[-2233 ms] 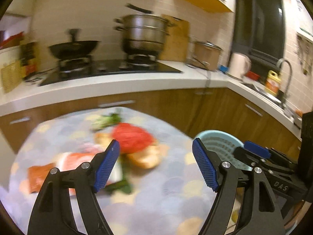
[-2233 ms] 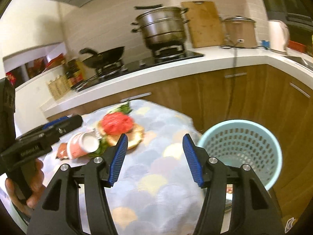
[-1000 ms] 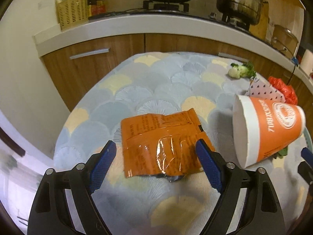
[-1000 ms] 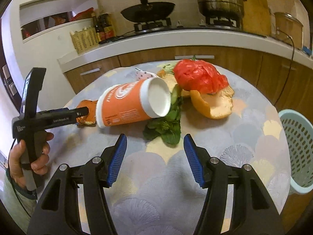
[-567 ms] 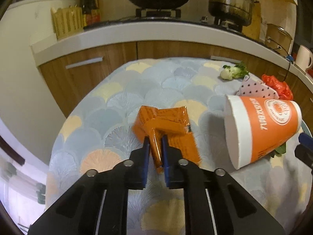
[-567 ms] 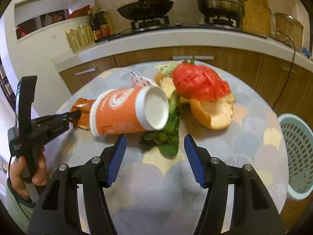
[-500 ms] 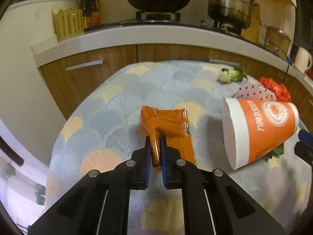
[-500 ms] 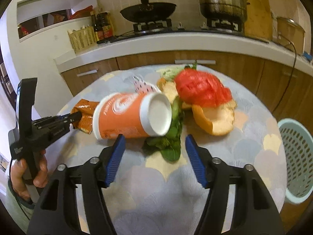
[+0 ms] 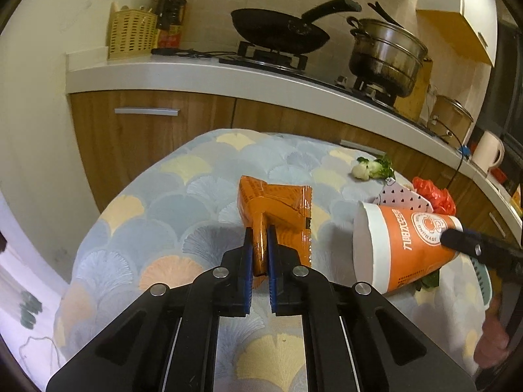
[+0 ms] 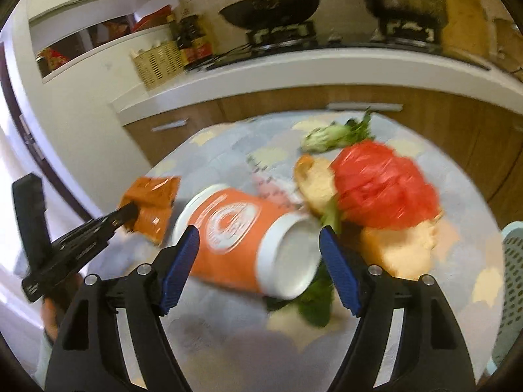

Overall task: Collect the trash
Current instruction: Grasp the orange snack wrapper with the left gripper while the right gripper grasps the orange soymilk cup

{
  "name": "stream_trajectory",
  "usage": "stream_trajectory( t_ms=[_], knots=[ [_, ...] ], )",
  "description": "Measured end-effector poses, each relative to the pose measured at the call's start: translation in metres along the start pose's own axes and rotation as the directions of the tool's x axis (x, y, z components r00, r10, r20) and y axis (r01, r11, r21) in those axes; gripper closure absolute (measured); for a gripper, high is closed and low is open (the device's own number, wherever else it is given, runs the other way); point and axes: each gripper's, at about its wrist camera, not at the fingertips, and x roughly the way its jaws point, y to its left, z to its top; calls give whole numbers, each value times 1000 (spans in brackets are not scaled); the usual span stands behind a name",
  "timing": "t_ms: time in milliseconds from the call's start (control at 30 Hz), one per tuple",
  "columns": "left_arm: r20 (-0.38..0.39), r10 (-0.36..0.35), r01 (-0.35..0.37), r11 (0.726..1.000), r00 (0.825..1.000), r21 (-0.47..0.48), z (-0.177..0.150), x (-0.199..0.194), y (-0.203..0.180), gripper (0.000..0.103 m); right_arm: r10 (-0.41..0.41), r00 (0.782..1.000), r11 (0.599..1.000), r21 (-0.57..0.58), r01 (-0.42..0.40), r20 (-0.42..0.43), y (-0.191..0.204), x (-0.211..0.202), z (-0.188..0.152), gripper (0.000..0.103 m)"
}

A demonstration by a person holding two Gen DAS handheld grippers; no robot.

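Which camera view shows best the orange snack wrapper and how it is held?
The left wrist view: the orange snack wrapper is sharp and central there, crumpled, pinched between the shut jaws of the left gripper. In the right wrist view it is blurred and off to the left, its grip barely visible.

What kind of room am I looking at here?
A home kitchen, most likely: a frying pan and steel pot sit on a gas stove, wooden cabinets run under the counter, and a kettle stands nearby.
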Motion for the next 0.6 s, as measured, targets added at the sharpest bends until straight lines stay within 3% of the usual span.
stream_trajectory(
  t_ms=[167, 333, 400, 600],
  knots=[
    [11, 0, 0, 1000, 1000, -25, 1, -2, 4, 97, 96, 994, 992, -82, -99, -44, 35, -13, -26, 31],
    [23, -14, 15, 999, 1000, -51, 1, -5, 11, 97, 228, 966, 964, -113, -241, -119, 63, -20, -50, 31],
    [22, -21, 23, 998, 1000, -57, 1, -5, 12, 97, 213, 969, 963, -140, -229, -122, 69, -24, -55, 31],
    [30, -23, 25, 998, 999, -61, 2, -5, 13, 97, 74, 995, 988, -132, -83, -73, 57, -23, -50, 31]
  ],
)
